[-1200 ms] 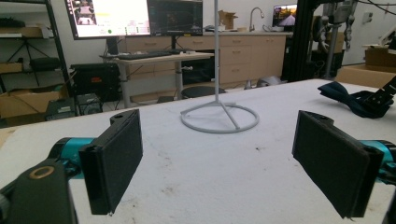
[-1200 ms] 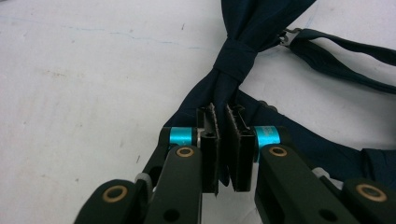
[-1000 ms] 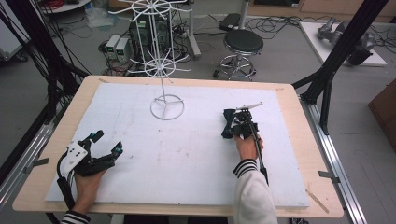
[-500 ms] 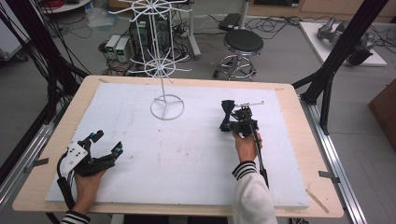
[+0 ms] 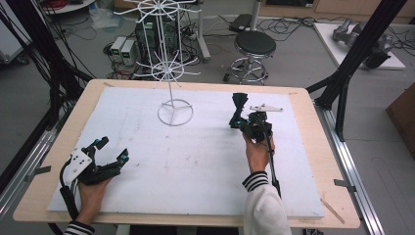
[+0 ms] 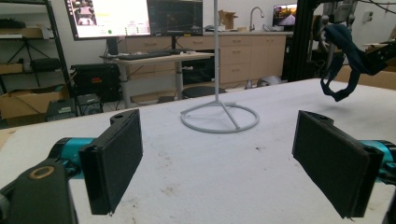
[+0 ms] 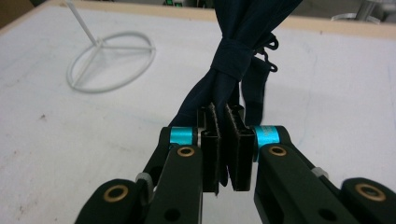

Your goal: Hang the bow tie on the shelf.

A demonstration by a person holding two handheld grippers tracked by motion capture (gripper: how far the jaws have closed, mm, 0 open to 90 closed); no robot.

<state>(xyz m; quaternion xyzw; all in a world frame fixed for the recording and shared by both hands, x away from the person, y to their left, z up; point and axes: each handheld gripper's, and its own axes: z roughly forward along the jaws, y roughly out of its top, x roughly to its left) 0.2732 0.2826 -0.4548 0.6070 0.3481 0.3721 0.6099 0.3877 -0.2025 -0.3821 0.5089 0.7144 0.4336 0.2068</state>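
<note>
The right gripper [image 5: 238, 119] is held up over the far right part of the table [image 5: 303, 161], its jaws pressed tight on a dark blue bow tie [image 5: 239, 104]. In the right gripper view the two black pads [image 7: 210, 144] pinch the tie's lower fabric between them, and the tie [image 7: 233, 56] stands up from the grip, gathered at a knot above the pads and spreading wider beyond it, with a thin strap hanging down on its right. In the high view the tie is clear of the white sheet [image 5: 195, 161], lifted by the gripper, just left of a small white part [image 5: 265, 108] that lies near the far edge. The white wire stand [image 5: 174, 113] stands with its ring base on the sheet, left of the tie and well apart from it; its spoked arms rise beyond the far table edge. The left gripper [image 5: 111, 149] rests at the near left of the table in the person's hand, its jaws wide apart with nothing between them. In the left gripper view its pads [image 6: 114, 163] frame the stand's base [image 6: 219, 119] ahead, and the tie [image 6: 345, 65] hangs at the far right from the other gripper.
</note>
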